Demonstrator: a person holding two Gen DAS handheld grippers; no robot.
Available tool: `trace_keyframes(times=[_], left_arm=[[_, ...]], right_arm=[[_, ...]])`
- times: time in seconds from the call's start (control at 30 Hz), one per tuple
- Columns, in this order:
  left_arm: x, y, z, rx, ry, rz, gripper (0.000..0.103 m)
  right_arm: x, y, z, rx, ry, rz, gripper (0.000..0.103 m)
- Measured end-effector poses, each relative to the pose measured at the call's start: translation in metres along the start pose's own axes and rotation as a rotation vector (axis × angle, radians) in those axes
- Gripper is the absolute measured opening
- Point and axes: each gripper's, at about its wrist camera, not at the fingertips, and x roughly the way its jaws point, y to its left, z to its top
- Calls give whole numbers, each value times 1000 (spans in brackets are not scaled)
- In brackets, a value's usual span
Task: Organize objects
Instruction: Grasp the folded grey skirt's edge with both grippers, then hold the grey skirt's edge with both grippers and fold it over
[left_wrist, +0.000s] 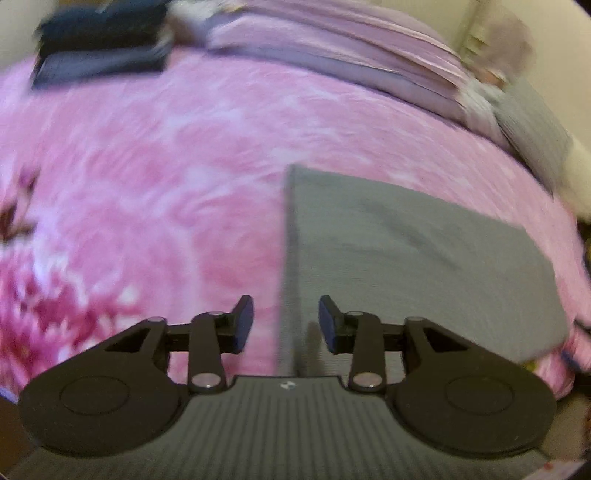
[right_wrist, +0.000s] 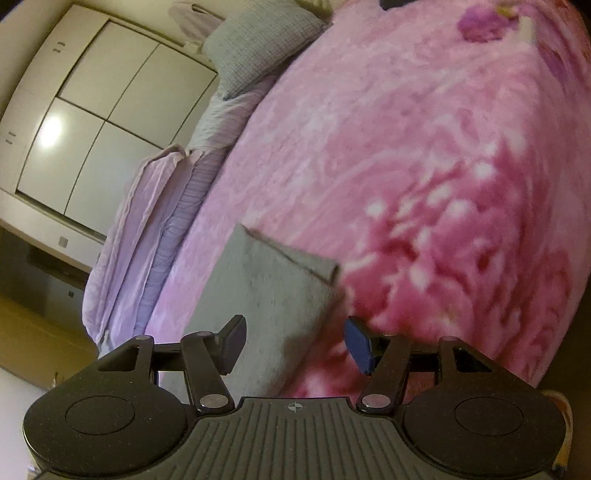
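Grey cloth (left_wrist: 413, 266) folded flat on the pink blanket (left_wrist: 166, 166), one top corner turned up in the right wrist view (right_wrist: 273, 291). Left gripper (left_wrist: 286, 323) over the cloth's left edge, jaws parted, gripping nothing. Right gripper (right_wrist: 295, 341) above the cloth's near end, jaws spread wide, empty. Beyond: lilac bedding (left_wrist: 332, 48) stacked along the blanket's far side, grey pillow (right_wrist: 258, 48) at its end, dark item (left_wrist: 99, 44) at the far left, blurred. White wardrobe (right_wrist: 92, 110) past the bed.

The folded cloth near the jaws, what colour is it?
Plain grey, no pattern: the folded cloth lies on the pink floral blanket. Left wrist view shows it best.
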Motion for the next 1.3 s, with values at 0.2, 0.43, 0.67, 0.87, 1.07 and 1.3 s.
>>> trace_keyframes(times=[0.2,0.43,0.67,0.87,1.07,1.3], left_arm=[[15,43,-8,-269,92,-173,39],[32,32,-11,-268,124,-256,29],[36,51,-3,-317,125,-328,7],[26,56,22,-243,40,-306,8],[36,44,2,-165,43,-212,13],[34,37,1,-168,40,-209,17]], right_arm=[[9,1,4,-26,0,4,57],[20,-4,6,-21,-2,37,57],[21,-9,0,26,12,44,10],[-16,8,-32,35,-45,61,8],[-17,8,-45,-53,-58,-46,20],[8,28,-13,-199,19,-28,28]])
